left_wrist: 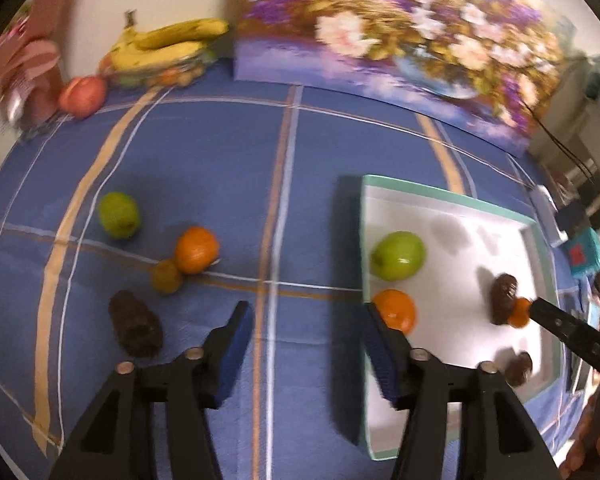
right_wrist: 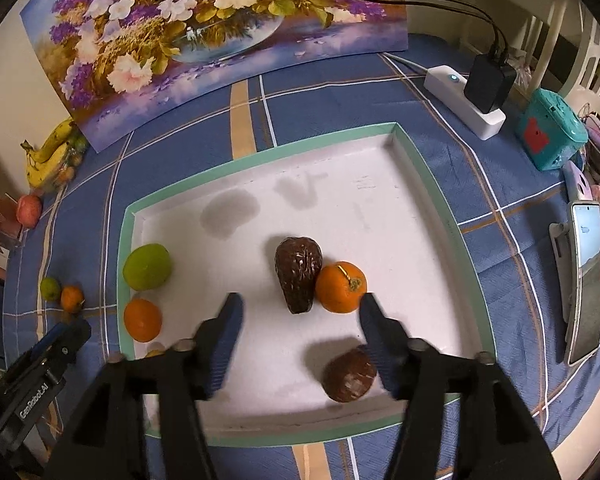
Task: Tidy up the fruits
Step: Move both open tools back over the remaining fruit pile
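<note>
**Fruit on blue checked tabletop, two claws, both empty**

Loose fruit, left part of the tabletop (left_wrist: 204,152), left wrist view, left to right:
- green apple (left_wrist: 119,215), alone
- dark brown avocado (left_wrist: 136,330), nearest the left claw
- small green fruit (left_wrist: 166,277), touching the orange beside it
- orange (left_wrist: 197,250), upright on the cloth

Left claw (left_wrist: 304,328): jaws apart, nothing between them but bare cloth. It hangs over the strip between the loose fruit and the tray. The right finger overlaps the tray's left rim in the view; whether it touches cannot be told.

Tray (right_wrist: 260,152), white floor with a green rim, right wrist view, left to right:
- green apple in tray (right_wrist: 147,266), by the left wall
- orange in tray (right_wrist: 142,320), just below that apple, also by the left wall
- avocado in tray (right_wrist: 299,275), mid-floor, narrow end toward the camera
- second orange in tray (right_wrist: 341,287), touching the avocado's right side
- round brown fruit (right_wrist: 350,376), near the front wall, apart from the others

Right claw (right_wrist: 300,320): jaws apart, gripping nothing. It hangs above the tray floor, with the tip of the avocado and the second orange showing between the fingers further off. The right finger overlaps the brown fruit in the view; contact cannot be told.

Background: bananas (left_wrist: 172,42) and a red apple (left_wrist: 82,96) at the far left edge; flower painting (right_wrist: 216,36) against the wall; power strip (right_wrist: 462,100) and phone (right_wrist: 586,276) at the right.
</note>
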Demonstrator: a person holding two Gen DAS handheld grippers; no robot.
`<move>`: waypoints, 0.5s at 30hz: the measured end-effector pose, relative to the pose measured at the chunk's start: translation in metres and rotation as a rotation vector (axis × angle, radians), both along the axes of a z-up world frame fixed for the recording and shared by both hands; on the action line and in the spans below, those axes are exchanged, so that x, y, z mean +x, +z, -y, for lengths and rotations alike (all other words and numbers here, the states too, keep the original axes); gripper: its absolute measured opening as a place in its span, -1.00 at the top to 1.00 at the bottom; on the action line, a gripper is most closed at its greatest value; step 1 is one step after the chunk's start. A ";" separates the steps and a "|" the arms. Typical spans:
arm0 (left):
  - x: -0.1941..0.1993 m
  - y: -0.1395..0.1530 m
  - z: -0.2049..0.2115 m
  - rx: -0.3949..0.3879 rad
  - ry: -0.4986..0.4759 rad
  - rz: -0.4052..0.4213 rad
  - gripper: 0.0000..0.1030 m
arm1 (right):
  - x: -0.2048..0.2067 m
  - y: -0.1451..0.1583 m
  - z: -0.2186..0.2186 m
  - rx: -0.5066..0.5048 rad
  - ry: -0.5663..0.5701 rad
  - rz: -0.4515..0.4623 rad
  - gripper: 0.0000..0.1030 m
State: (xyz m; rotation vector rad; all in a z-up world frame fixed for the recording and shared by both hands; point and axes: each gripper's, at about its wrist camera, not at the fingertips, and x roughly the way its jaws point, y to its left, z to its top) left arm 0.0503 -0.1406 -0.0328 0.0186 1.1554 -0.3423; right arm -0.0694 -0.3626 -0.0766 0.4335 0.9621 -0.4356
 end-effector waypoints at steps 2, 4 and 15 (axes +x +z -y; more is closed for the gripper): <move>0.004 -0.003 -0.009 0.015 0.052 -0.002 -0.62 | 0.000 0.001 -0.001 -0.011 0.002 0.004 -0.35; 0.006 -0.006 -0.014 0.024 0.080 -0.003 -0.74 | 0.001 0.001 -0.002 -0.015 0.004 0.011 -0.43; 0.010 0.000 -0.033 0.034 0.142 0.068 -1.00 | 0.002 0.008 -0.011 -0.094 0.021 0.067 -0.80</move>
